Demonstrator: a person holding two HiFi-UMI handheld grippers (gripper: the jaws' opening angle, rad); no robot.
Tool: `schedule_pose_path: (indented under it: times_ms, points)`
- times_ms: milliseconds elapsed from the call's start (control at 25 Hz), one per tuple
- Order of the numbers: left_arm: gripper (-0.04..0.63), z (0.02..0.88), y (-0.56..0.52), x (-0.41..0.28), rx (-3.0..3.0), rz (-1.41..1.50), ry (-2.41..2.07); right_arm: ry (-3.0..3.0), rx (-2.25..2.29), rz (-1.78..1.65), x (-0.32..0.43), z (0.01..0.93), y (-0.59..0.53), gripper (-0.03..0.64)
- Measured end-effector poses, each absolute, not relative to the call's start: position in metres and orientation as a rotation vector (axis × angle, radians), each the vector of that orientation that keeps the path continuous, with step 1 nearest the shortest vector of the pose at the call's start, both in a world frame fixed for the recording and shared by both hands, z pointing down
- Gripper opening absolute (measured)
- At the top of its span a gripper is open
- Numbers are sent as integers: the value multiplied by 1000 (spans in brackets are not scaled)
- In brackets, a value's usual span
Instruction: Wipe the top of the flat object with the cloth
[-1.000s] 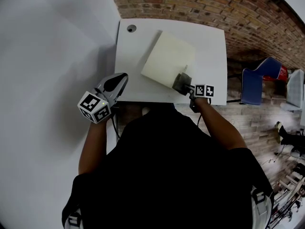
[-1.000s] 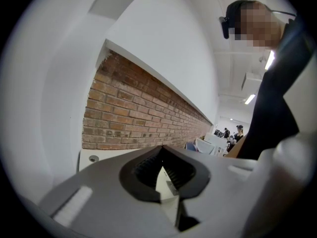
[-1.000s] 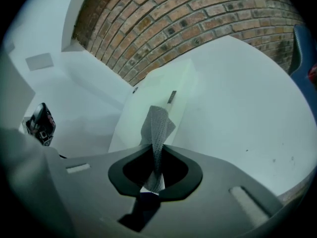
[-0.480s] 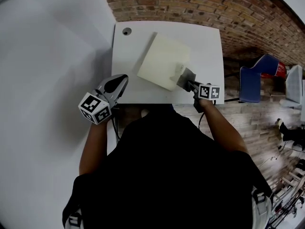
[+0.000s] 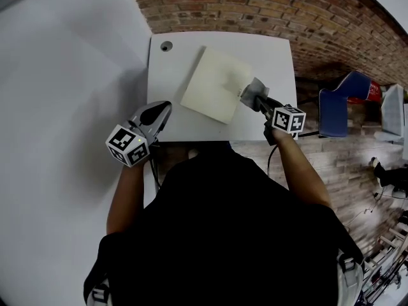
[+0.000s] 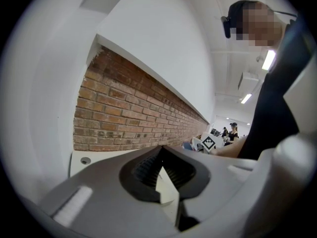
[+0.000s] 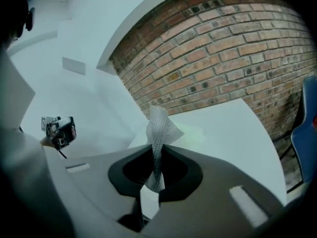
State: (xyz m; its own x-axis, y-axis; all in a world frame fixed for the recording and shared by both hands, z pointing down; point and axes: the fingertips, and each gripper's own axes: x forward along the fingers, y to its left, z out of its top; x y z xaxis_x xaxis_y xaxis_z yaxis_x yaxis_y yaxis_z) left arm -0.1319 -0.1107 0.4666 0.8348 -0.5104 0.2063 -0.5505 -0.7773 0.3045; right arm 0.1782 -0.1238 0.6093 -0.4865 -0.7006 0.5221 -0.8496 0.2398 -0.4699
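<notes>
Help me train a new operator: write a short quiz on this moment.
1. True or false: the left gripper touches the cream board.
2. The board lies on: A) a white table; B) a green tray; C) a wooden shelf.
3. Fill in: the right gripper is shut on a mesh ____.
Key: 1 false; 2 A; 3 cloth.
</notes>
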Motion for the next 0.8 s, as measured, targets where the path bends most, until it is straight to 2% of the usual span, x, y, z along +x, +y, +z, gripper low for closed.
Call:
schedule_pose_path:
  times_ms: [280,520,800]
  points:
    - [2,461,-114,-123,2674,148,-791,-2413,1519,928,187,545,-132,18]
    - [2,463,-112,-116,2673,155,-779,-2480,1520,659,186,482,-133,18]
    - [2,461,-113,-108,2679,158,-769,-2555,1517,550,177,441,-131,18]
